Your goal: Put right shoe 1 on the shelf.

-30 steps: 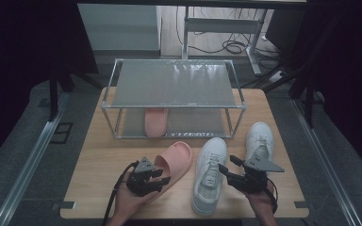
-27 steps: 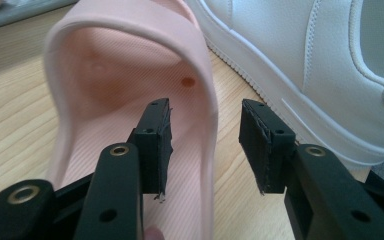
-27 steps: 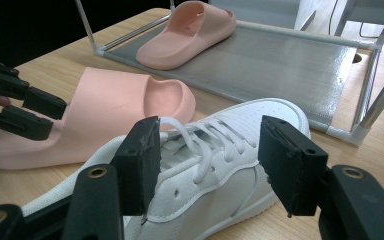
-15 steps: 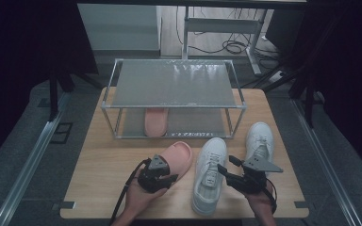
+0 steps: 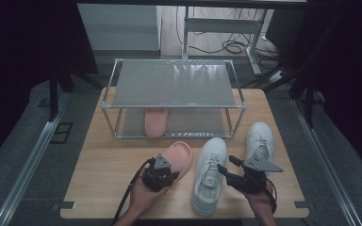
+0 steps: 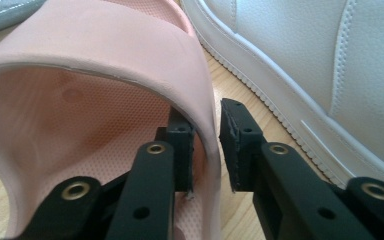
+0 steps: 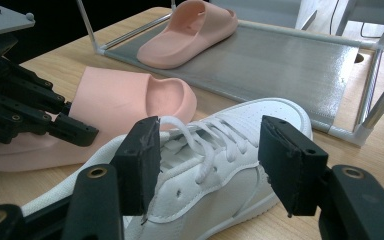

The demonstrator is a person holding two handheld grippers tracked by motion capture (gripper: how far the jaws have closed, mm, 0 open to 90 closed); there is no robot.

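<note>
My left hand-held gripper (image 6: 207, 150) has just been closing, its jaws straddling the side wall of the pink slipper (image 6: 105, 65), which lies on the surface (image 5: 103, 174) beside a white sneaker (image 5: 209, 174); whether the pads already press, I cannot tell. My right hand-held gripper (image 7: 207, 165) hovers released over that sneaker.

Lab or recording workroom, not a home. Small wooden table (image 5: 108, 188) stands alone on grey carpet floor (image 5: 23, 141), black curtains (image 5: 28, 42) closing off both sides. Metal floor rails (image 5: 33, 160) run along the table. Behind it, loose cables (image 5: 226, 46) on the floor under a metal-legged desk (image 5: 226, 23). Two-level metal shoe rack (image 5: 174, 84) is set up on the table like a test prop.
</note>
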